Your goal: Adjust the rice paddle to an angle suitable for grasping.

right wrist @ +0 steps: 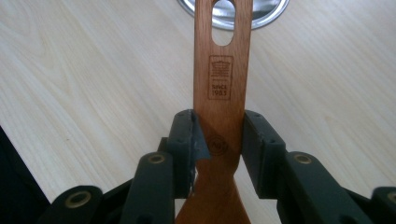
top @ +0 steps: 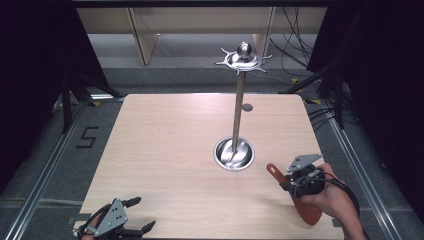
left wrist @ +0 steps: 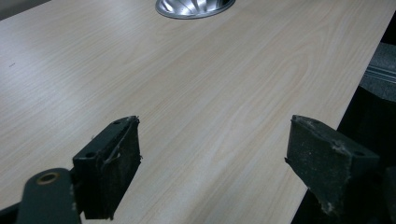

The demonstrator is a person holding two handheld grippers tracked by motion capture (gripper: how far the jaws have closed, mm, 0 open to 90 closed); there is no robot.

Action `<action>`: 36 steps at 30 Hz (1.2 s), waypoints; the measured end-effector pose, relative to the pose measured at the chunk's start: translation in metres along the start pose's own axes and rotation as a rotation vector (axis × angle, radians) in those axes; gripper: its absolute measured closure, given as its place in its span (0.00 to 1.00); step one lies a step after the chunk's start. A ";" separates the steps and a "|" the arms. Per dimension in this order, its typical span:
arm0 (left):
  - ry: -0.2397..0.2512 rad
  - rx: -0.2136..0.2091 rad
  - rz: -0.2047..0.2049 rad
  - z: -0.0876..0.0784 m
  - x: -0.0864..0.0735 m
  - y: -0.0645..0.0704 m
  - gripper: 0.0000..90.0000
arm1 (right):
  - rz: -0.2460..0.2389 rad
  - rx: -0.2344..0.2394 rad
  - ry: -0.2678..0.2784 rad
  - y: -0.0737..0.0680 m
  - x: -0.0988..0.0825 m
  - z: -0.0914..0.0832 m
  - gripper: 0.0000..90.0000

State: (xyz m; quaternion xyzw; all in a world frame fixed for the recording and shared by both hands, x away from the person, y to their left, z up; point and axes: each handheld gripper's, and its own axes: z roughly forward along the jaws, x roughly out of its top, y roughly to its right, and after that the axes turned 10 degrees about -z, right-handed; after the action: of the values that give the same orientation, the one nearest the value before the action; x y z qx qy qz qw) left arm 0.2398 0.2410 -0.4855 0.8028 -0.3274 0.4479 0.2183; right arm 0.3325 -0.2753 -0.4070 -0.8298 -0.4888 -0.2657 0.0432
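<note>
A metal stand rises from a round steel base [top: 234, 154] at the table's middle right, its pole [top: 238, 107] topped by a hooked ring and ball [top: 243, 57]. My right gripper [top: 289, 184] is shut on a reddish-brown wooden spatula [top: 305, 207], held near the table's front right with the handle's holed end [top: 272, 170] pointing toward the base. In the right gripper view the jaws clamp the spatula handle [right wrist: 219, 93], and the hanging slot lies over the steel base [right wrist: 275, 11]. My left gripper [top: 138, 216] stands open at the front left corner, nothing between its pads [left wrist: 112, 163].
The light wooden table [top: 165, 150] has a small round grey mark [top: 247, 107] behind the pole. Black stands and cables [top: 300, 45] line the floor at both sides and the back. The steel base [left wrist: 194, 7] shows at the top of the left gripper view.
</note>
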 end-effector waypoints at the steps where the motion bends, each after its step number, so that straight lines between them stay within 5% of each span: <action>1: 0.001 0.001 0.000 0.000 0.000 0.000 0.19 | 0.005 -0.005 0.017 0.001 -0.001 -0.002 0.75; 9: 0.001 0.002 0.025 0.000 0.001 -0.002 0.19 | 0.038 -0.039 0.094 0.005 -0.002 -0.015 0.75; 10: 0.004 0.003 -0.002 0.000 0.000 0.000 0.19 | 0.044 -0.037 0.106 0.005 -0.001 -0.018 0.75; 26: -0.006 -0.007 -0.004 0.001 0.000 0.001 0.19 | 0.059 -0.081 0.177 0.016 0.011 -0.027 0.75; 30: -0.006 -0.004 -0.005 0.001 0.000 0.001 0.19 | 0.059 -0.105 0.252 0.020 0.014 -0.032 0.75; 36: 0.005 0.003 0.006 0.001 0.000 0.001 0.19 | 0.087 -0.068 0.308 0.023 0.017 -0.033 0.75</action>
State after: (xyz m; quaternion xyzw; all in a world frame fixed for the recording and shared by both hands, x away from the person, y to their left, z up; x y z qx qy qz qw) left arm 0.2396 0.2403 -0.4857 0.8011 -0.3288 0.4509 0.2166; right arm 0.3449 -0.2843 -0.3659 -0.8005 -0.4309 -0.4042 0.1010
